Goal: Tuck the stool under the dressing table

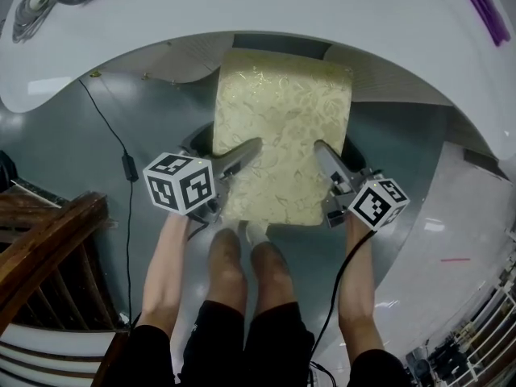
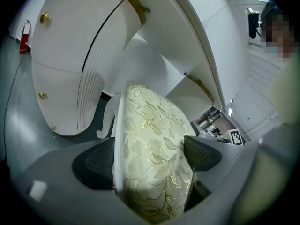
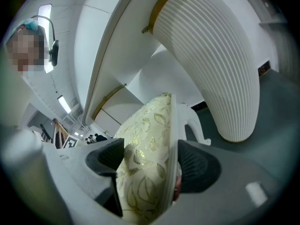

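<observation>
Grip comes first: the left hand-held gripper (image 1: pixel 244 153) and the right hand-held gripper (image 1: pixel 325 156) each clamp one side of the stool (image 1: pixel 282 119) near its close end. The stool stands on the floor (image 1: pixel 153 119), with its long axis pointing away into the kneehole. Only its far end seems to be under the dressing table (image 1: pixel 242 6), so most of the pushing remains.
</observation>
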